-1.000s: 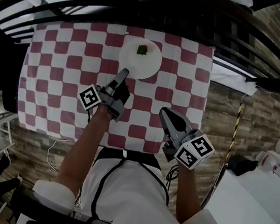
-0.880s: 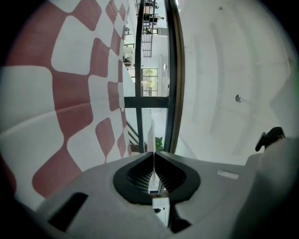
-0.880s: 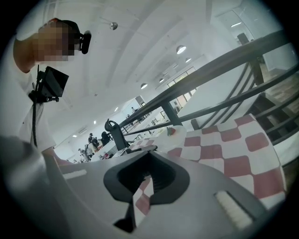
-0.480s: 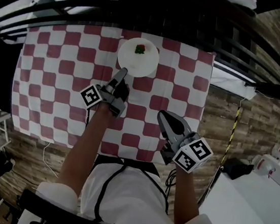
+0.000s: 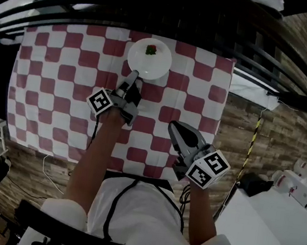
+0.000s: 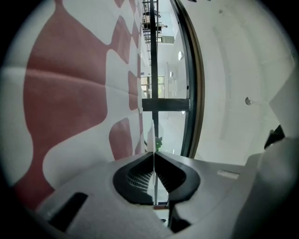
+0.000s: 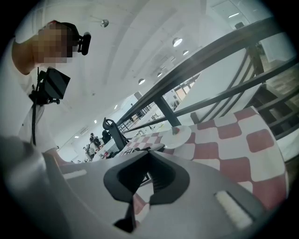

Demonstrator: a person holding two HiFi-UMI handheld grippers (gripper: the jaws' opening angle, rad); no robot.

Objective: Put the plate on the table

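The white plate carries a small red and green bit of food. It is over the far middle of the red-and-white checked table. My left gripper reaches forward and is shut on the plate's near rim. In the left gripper view the plate shows edge-on as a thin line pinched between the jaws. My right gripper hovers near the table's front right with its jaws together and nothing in them. The right gripper view shows the plate low over the cloth, beyond the jaws.
Black railing bars run close behind the table's far edge. Wooden floor lies to the right, and a white counter stands at lower right. People and chairs show far off in the right gripper view.
The left gripper and the plate have moved a little farther out over the table and lower. The right gripper has shifted slightly left and down.
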